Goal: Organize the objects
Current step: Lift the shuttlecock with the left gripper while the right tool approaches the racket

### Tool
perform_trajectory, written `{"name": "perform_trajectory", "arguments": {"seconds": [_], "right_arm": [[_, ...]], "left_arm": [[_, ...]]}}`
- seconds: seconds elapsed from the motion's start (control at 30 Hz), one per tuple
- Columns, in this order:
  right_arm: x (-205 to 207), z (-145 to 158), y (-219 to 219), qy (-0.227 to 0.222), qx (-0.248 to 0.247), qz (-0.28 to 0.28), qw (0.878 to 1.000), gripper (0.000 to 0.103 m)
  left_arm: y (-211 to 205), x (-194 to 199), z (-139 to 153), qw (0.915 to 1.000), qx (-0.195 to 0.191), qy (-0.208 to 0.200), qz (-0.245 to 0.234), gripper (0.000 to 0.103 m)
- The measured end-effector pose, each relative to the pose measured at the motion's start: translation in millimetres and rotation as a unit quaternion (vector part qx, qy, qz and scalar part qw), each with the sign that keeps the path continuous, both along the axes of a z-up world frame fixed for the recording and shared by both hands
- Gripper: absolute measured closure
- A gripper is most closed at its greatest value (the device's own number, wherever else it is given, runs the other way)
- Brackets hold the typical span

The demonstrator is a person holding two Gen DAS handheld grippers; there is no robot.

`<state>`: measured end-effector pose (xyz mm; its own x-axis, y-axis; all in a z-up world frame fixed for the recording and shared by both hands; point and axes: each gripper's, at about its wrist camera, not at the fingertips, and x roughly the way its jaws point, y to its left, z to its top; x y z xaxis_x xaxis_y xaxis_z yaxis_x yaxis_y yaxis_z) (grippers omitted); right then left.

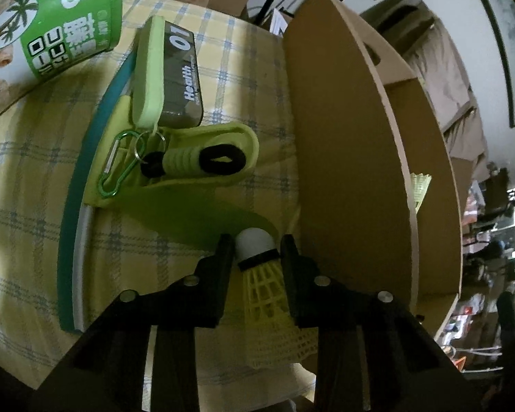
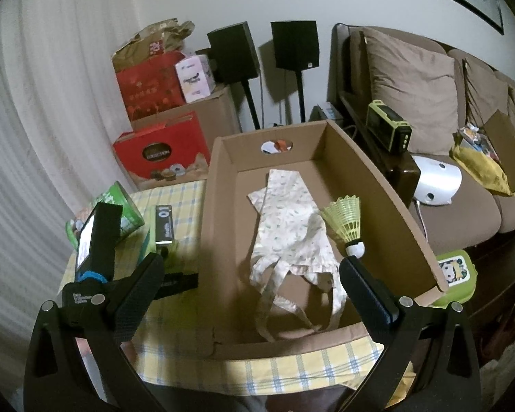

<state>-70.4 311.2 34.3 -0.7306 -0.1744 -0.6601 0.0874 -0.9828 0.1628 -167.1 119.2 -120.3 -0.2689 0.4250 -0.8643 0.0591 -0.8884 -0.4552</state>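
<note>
Plastic shuttlecock (image 1: 262,274) beside cardboard box (image 1: 343,158): light, springy skirt | left gripper (image 1: 257,250) pinches its cork | right gripper (image 2: 250,274) gapes empty over box.

On the table (image 2: 292,364) a cardboard box (image 2: 388,185) stands right of the case (image 1: 180,79) and tub (image 1: 68,17). In the box lie 2 things — a cloth bag (image 2: 288,230) and, right of it, a shuttlecock (image 2: 346,219). Another shuttlecock (image 1: 261,274) sits just left of the box's wall.

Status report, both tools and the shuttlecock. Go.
Left tool astride shuttlecock, grip unconfirmed. Right tool open, empty, above cardboard box. Second shuttlecock already boxed. Nothing blocking.
</note>
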Motion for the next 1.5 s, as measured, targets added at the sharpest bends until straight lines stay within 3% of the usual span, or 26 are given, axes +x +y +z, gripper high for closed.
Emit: {"name": "perform_trajectory", "arguments": {"seconds": [0.37,0.47,0.6,0.77,0.93,1.23,1.5], "right_arm": [[2.8,-0.6,-7.2,-0.001,0.005,0.014,1.000,0.002],[0.7,-2.5,-14.4,-0.013,-0.001,0.027,1.000,0.019],[-5.5,-8.4,-28.9,-0.032,-0.004,0.052,0.998,0.030],[-15.9,-18.6,-56.3,-0.054,0.011,0.094,0.994,0.052],[-26.3,-31.5,-89.2,-0.069,0.035,0.138,0.987,0.053],[-45.6,-66.0,-126.9,-0.094,0.056,0.153,0.982,0.053],[-66.8,-75.4,-135.6,-0.107,0.022,0.138,0.984,0.053]], "left_arm": [[-33.7,25.0,30.1,0.9989,0.017,0.041,-0.012,0.078],[-52.5,30.0,40.7,0.9982,0.028,0.052,-0.006,0.078],[-76.4,35.6,55.5,0.9971,0.036,0.067,0.002,0.078],[-99.2,40.4,66.9,0.9960,0.036,0.081,0.013,0.078],[-125.5,46.2,69.7,0.9949,0.039,0.089,0.027,0.078],[-162.2,55.9,69.7,0.9933,0.035,0.098,0.049,0.078],[-177.5,57.0,63.1,0.9927,0.042,0.099,0.056,0.078]]}}
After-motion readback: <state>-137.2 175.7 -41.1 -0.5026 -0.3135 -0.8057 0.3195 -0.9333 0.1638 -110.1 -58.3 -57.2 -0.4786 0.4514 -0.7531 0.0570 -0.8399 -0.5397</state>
